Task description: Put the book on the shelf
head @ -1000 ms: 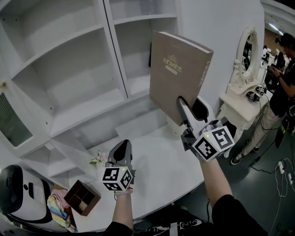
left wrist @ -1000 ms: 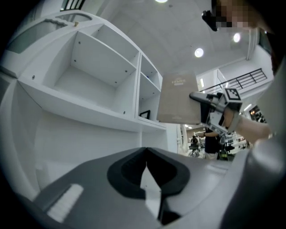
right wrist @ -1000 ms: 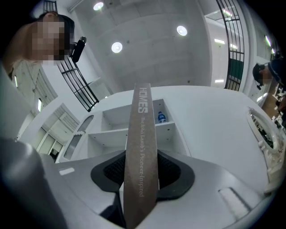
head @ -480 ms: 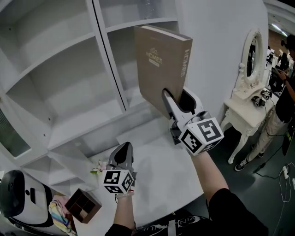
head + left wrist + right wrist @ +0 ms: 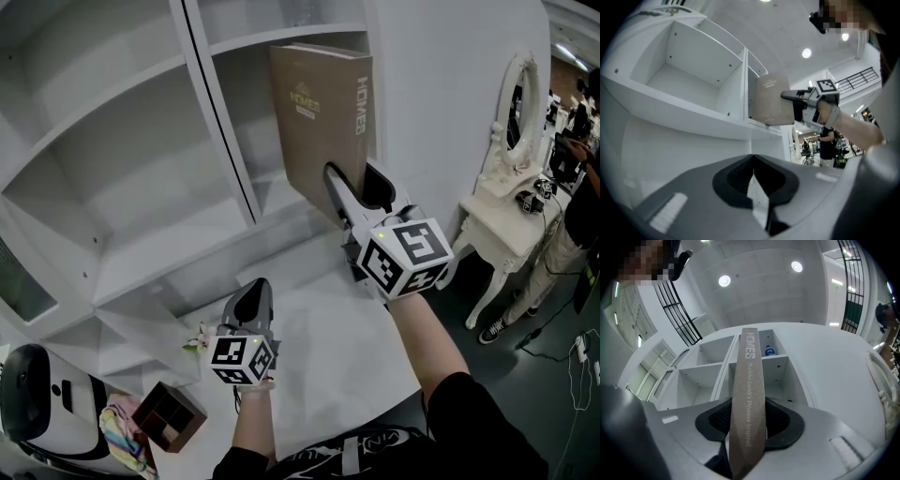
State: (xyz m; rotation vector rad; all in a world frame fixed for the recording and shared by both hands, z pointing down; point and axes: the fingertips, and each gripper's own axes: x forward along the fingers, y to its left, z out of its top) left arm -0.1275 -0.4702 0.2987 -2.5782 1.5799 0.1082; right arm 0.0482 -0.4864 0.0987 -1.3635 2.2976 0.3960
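A tall brown hardback book [image 5: 319, 112] stands upright in my right gripper [image 5: 354, 187], which is shut on its lower edge. The book's top corner is at the mouth of the right-hand compartment of the white shelf unit [image 5: 150, 225], spine toward me. In the right gripper view the spine [image 5: 747, 394] runs up between the two pads, with the shelf compartments [image 5: 701, 369] behind it. My left gripper [image 5: 251, 298] hovers low over the white desk [image 5: 319, 347], jaws together and empty. From the left gripper view the book [image 5: 771, 101] and my right gripper [image 5: 787, 96] show beside the shelf.
A small blue object [image 5: 769, 351] sits in an upper compartment. On the desk lie a brown divided box [image 5: 169, 412], a small flower [image 5: 199, 339], a coloured cloth [image 5: 122, 422] and a white device [image 5: 37, 398]. A dressing table with mirror [image 5: 506, 202] and people stand at the right.
My right gripper has carried the book left and up, closer to the shelf's right compartment. The left gripper has shifted only slightly.
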